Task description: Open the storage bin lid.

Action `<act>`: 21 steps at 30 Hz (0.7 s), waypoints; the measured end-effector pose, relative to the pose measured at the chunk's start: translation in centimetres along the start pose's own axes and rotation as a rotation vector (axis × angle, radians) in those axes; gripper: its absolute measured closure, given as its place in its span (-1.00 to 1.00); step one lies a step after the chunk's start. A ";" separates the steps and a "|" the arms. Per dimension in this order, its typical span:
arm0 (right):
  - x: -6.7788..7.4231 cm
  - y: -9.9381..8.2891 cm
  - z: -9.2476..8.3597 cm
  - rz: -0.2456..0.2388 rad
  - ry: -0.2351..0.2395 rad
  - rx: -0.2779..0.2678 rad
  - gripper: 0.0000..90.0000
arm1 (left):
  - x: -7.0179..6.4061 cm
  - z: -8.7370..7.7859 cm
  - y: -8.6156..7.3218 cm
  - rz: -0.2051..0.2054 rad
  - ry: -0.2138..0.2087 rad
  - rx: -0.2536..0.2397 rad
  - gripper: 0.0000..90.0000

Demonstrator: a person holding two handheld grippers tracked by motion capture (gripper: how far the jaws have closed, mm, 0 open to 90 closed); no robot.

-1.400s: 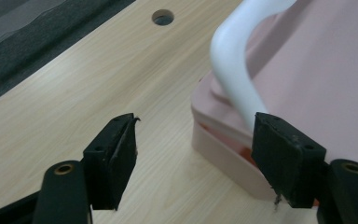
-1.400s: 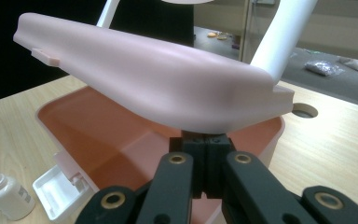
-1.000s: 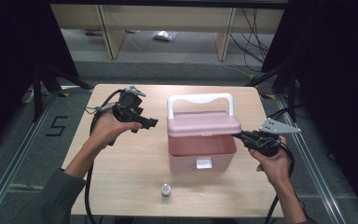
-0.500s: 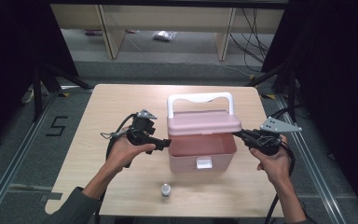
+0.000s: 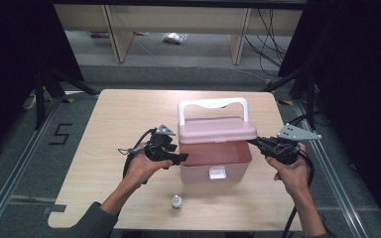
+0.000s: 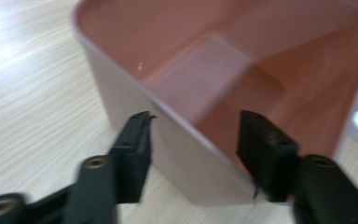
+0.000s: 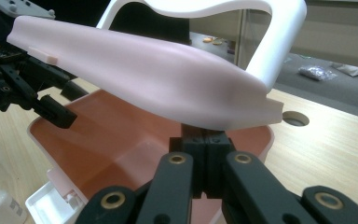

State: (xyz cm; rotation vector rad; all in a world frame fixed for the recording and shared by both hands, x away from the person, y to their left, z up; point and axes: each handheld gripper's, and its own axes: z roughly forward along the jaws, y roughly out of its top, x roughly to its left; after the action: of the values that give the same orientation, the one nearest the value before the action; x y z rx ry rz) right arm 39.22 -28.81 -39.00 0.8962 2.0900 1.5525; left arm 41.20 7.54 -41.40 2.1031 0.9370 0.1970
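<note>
A pink plastic box stands mid-table with its lid tilted up and its white handle on top. My right gripper is shut, its tips tucked under the lid's right edge, and the lid is raised off the box there. My left gripper straddles the box's left wall, one jaw outside and one inside. Its jaws have just been closing with the wall between them. A gap still shows, so the pads do not press. The box is bare inside.
A small clear bottle with a white cap stands near the table's front edge, ahead of the box's white latch. Bare wooden tabletop lies left of and behind the box. A round hole is in the tabletop beyond the lid.
My left hand has come down and to the right, from above the table's left half to the box's left wall, and its jaws stand narrower. The right hand and the lid have stayed put.
</note>
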 end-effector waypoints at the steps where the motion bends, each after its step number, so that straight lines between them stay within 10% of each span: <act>1: -0.1 0.1 0.0 -0.009 -0.008 -0.002 1.00 | -0.1 -0.1 0.0 0.019 0.005 0.011 0.05; 21: -1.3 1.5 1.3 0.011 -0.018 0.014 1.00 | 0.0 -0.4 -0.2 0.019 0.046 -0.011 0.24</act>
State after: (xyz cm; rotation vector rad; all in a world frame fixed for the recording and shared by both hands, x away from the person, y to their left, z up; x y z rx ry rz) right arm 41.40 -28.51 -38.09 0.9244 2.0889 1.5316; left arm 40.90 7.89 -41.25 2.1058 0.9410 0.2609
